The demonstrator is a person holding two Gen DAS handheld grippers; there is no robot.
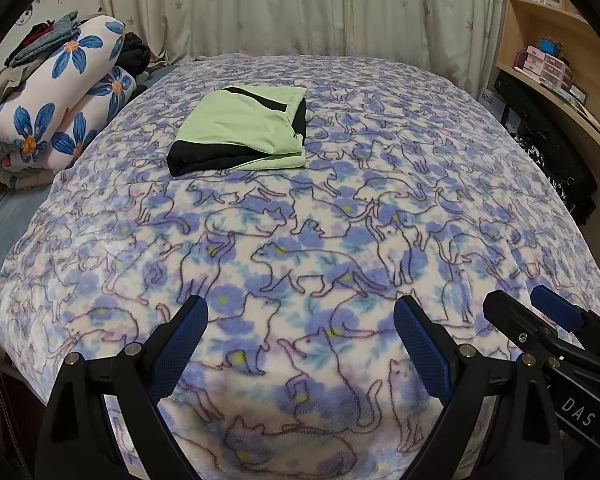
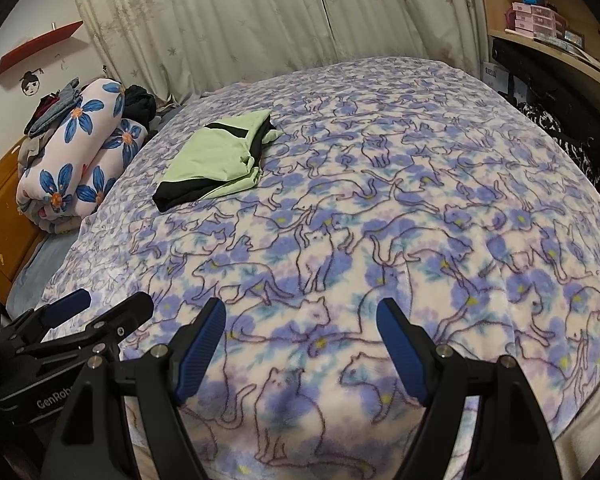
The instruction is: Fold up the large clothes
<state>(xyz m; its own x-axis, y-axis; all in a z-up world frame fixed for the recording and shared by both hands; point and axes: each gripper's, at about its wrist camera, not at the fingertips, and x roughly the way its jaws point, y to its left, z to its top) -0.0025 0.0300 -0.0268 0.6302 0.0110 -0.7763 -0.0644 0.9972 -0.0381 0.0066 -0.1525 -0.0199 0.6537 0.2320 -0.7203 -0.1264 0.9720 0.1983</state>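
A green and black garment (image 1: 242, 130) is seen lying folded into a compact rectangle on the far half of the bed (image 1: 440, 208), which is covered by a cat-print blanket (image 2: 400, 240). Both grippers are held low over the near edge of the bed, well apart from the garment. The left gripper (image 1: 300, 344) is spread wide with nothing between its fingers, and the right gripper (image 2: 300, 344) is likewise open and empty. A rolled flowered quilt (image 1: 56, 120) is stacked at the left side of the bed. The folding is judged to be essentially finished, with the hands drawn away. If any move remains, a reach across the blanket would be called for, either to square the bundle's edges or to fetch another garment.
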